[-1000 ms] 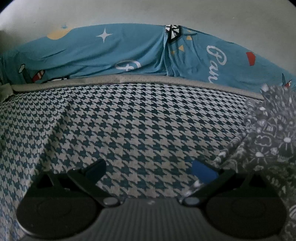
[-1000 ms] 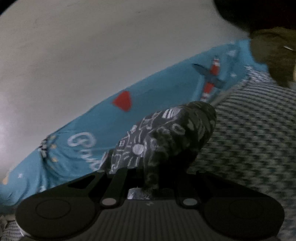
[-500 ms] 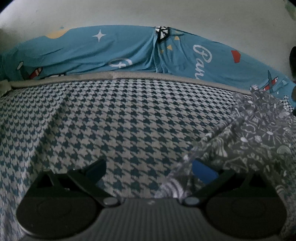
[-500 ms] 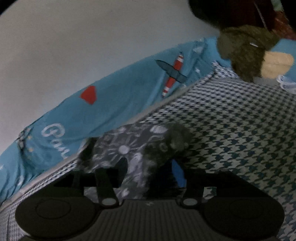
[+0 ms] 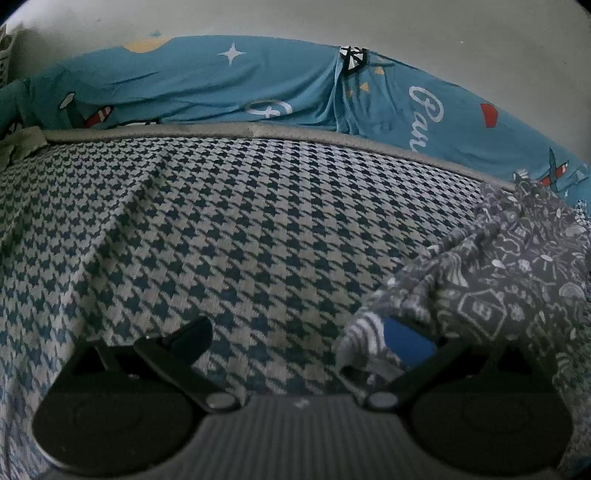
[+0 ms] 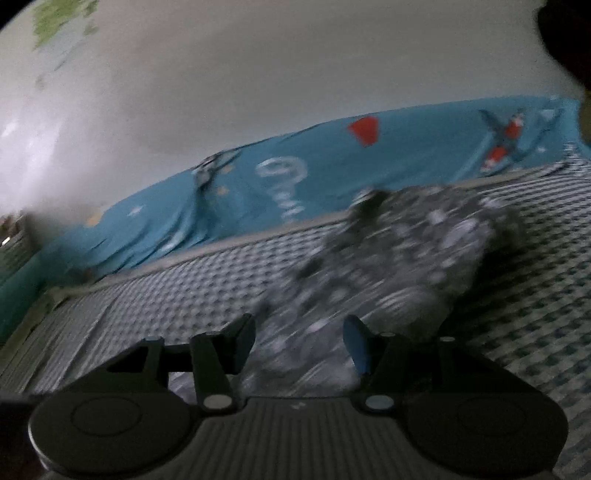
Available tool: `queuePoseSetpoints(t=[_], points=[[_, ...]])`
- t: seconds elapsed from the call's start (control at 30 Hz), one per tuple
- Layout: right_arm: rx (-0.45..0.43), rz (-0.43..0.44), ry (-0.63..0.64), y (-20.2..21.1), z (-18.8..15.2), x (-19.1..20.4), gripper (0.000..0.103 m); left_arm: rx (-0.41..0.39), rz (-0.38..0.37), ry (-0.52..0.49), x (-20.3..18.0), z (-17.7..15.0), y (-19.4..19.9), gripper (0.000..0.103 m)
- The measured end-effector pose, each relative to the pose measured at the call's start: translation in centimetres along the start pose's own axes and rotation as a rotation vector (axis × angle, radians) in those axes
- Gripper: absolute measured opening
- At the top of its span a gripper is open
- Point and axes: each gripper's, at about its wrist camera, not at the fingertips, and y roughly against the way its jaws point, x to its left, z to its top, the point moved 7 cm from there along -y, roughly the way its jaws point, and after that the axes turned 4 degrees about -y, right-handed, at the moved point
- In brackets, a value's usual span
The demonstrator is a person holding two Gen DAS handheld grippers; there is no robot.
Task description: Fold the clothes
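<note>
Left wrist view. The left gripper (image 5: pixel 295 339) stood with its jaws spread wide over a houndstooth bedcover (image 5: pixel 229 236), dark blue on pale grey. Nothing lay between the fingers. An edge of the patterned dark garment (image 5: pixel 509 273) draped against the right-hand finger with its blue pad (image 5: pixel 408 341); whether the cloth actually touched the pad could not be told. The left-hand finger (image 5: pixel 188 338) hung over bare cover. The garment, charcoal with small white doodle prints, lay crumpled at the right of the view, running from the near right finger toward the far right edge of the bed. A grey piped border (image 5: pixel 258 130) closed the far edge of the cover. Beyond it a turquoise printed sheet (image 5: pixel 207 85) with a white star, red-and-white planes and white script was bunched against a plain pale wall (image 5: pixel 332 18). A scrap of greenish fabric (image 5: pixel 22 142) sat at the far left corner.

Right wrist view, blurred. The right gripper (image 6: pixel 299 341) had its jaws parted, not pressing on anything. The same garment (image 6: pixel 399 258) lay in a heap just ahead, its near edge reaching in between the fingers without being pinched. The houndstooth cover (image 6: pixel 535 295) spread to left and right of it. The grey border (image 6: pixel 221 251) and the turquoise sheet (image 6: pixel 325 166) ran across the far side under the pale wall (image 6: pixel 258 74). A green blotch (image 6: pixel 62 18) showed high on the wall at far left, too blurred to identify.
</note>
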Motion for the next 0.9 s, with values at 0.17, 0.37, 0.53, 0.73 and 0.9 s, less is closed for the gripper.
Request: queuePoseSetpoints(t=[0.17,0.37,0.53,0.73,0.9], points=[[0.058,0.120,0.084,0.7,-3.0,4.2,0.053,-0.004,-0.007,0.016,0.2,-0.3,0.5,0.103],[0.116,0.205,0.149,1.1,-6.0,7.9,0.053,0.002,-0.020,0.026,0.3,-0.4,1.2,0.103],[0.145,0.231,0.222,1.3,-8.1,10.0,0.053,0.010,-0.034,0.039,0.3,-0.6,1.6,0.103],[0.153,0.239,0.338,1.7,-10.1,12.0,0.053,0.015,-0.046,0.064,0.5,-0.7,1.9,0.103],[0.165,0.225,0.444,1.5,-11.8,13.4,0.053,0.011,-0.050,0.073,0.7,-0.8,2.0,0.103]])
